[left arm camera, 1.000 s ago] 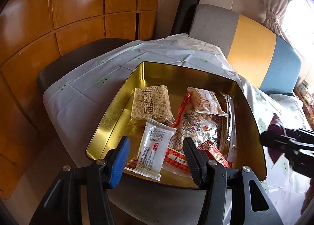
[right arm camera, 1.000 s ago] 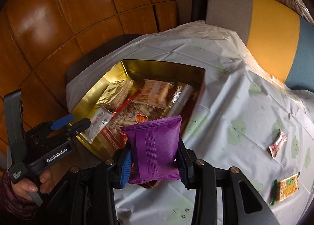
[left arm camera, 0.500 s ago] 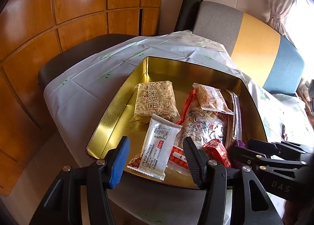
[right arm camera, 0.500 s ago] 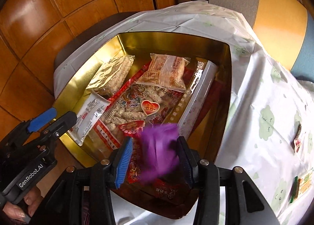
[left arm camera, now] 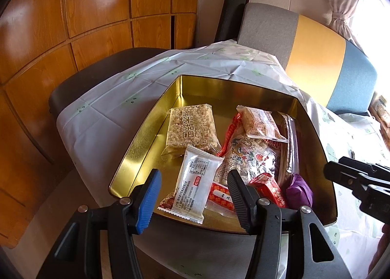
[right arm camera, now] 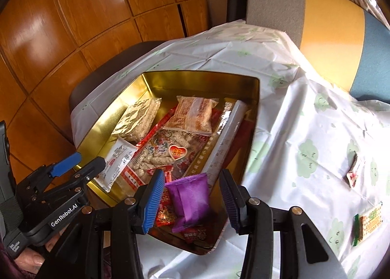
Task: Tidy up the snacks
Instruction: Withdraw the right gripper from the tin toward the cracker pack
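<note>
A gold tin sits on the white tablecloth and holds several snack packets. A purple packet lies loose in the tin's near right corner. My right gripper is open above it, with the packet between the jaws but not gripped; it also shows in the left wrist view. My left gripper is open and empty at the tin's near edge, over a white packet. A rice-cake packet lies further in.
Two loose snacks lie on the cloth to the right: a small red-and-white packet and a green-edged cracker packet. A grey, yellow and blue chair back stands behind the table. Wooden panels line the left.
My right gripper carried the purple packet over the tin, opened, and the packet dropped into the near right corner. My left gripper has stayed open at the tin's edge.
</note>
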Action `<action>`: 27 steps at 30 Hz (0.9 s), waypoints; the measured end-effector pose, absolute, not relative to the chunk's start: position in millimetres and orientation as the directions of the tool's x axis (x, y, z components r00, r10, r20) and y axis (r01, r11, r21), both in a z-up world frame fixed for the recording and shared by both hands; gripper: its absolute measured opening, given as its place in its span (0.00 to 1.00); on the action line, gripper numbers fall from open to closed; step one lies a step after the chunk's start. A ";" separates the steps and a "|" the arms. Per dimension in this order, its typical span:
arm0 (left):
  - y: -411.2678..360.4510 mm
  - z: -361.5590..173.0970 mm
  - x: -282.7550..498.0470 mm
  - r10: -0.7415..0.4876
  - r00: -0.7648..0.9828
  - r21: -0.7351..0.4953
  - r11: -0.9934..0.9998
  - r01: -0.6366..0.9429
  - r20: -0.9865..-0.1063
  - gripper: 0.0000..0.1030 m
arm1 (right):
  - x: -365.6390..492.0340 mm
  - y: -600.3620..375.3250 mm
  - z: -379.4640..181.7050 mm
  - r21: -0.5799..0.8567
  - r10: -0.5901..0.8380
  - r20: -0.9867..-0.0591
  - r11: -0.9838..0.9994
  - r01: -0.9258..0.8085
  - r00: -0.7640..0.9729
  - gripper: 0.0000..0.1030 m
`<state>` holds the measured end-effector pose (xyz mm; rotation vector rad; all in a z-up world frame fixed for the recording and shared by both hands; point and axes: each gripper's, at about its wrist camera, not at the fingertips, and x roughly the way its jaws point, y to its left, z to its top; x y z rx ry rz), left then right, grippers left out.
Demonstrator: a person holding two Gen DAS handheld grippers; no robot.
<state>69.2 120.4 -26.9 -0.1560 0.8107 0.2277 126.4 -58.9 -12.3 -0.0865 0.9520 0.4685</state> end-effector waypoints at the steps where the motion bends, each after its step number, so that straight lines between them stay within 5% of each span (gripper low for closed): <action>1: 119.5 -25.9 69.0 0.143 0.668 -0.047 0.965 -0.258 -0.730 0.55 | 124.7 -62.9 -10.7 0.129 0.344 -0.797 0.900 -0.417 0.496 0.46; 27: 62.0 7.4 73.0 0.069 0.729 0.017 0.997 -0.078 -0.681 0.56 | 117.4 -311.3 -11.0 -0.028 0.002 -0.861 0.998 -0.051 0.508 0.46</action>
